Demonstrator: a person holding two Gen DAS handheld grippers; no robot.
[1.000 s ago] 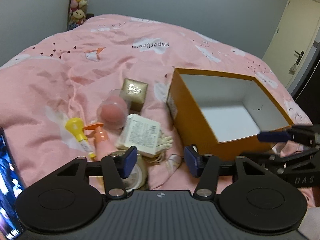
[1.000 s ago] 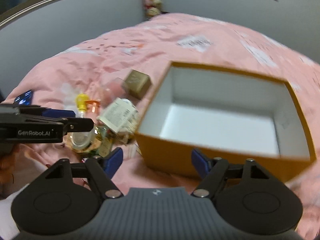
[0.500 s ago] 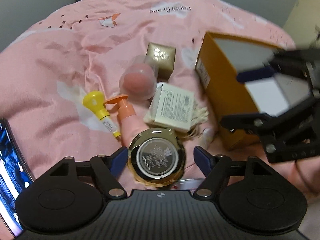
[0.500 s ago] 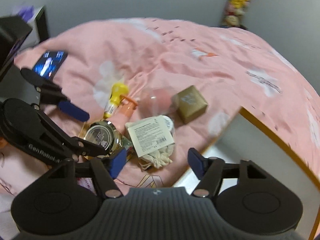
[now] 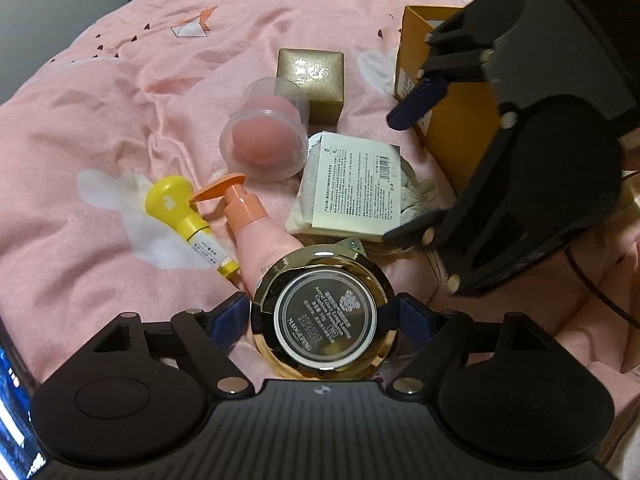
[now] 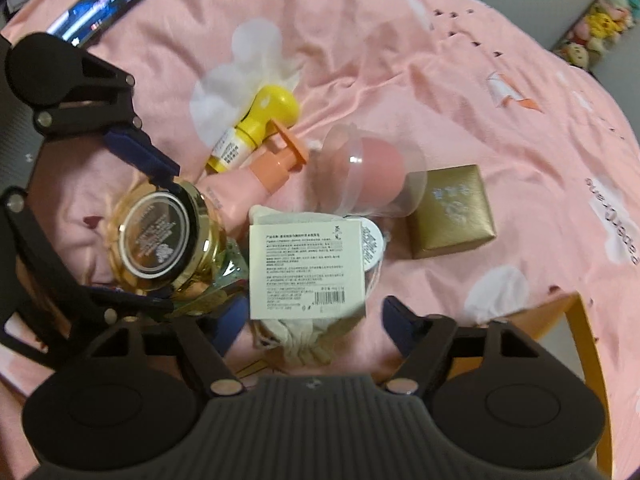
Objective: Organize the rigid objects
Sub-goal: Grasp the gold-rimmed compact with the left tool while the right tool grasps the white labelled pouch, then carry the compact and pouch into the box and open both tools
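A round gold compact (image 5: 324,312) lies on the pink quilt between the pads of my left gripper (image 5: 322,320). Those jaws are opening and the pads stand close beside its rim. In the right wrist view the same compact (image 6: 160,236) sits inside the left gripper (image 6: 164,236). My right gripper (image 6: 314,324) hangs over a white labelled box (image 6: 304,264) that rests on a cloth pouch (image 6: 308,340). Its jaws are opening and the pads stand apart from the box. From the left wrist view the right gripper (image 5: 392,178) reaches in beside the white box (image 5: 356,188).
An open orange box (image 5: 448,120) stands at the right. Around the pile lie a small gold box (image 5: 316,76), a clear capsule with a pink sponge (image 5: 264,136), a yellow-capped tube (image 5: 180,208) and a pink pump bottle (image 5: 256,228). A lit phone (image 6: 104,4) lies further off.
My left gripper has sunk over the gold compact and spread its jaws around it. My right gripper has swung from the orange box to the pile, rolled, and widened.
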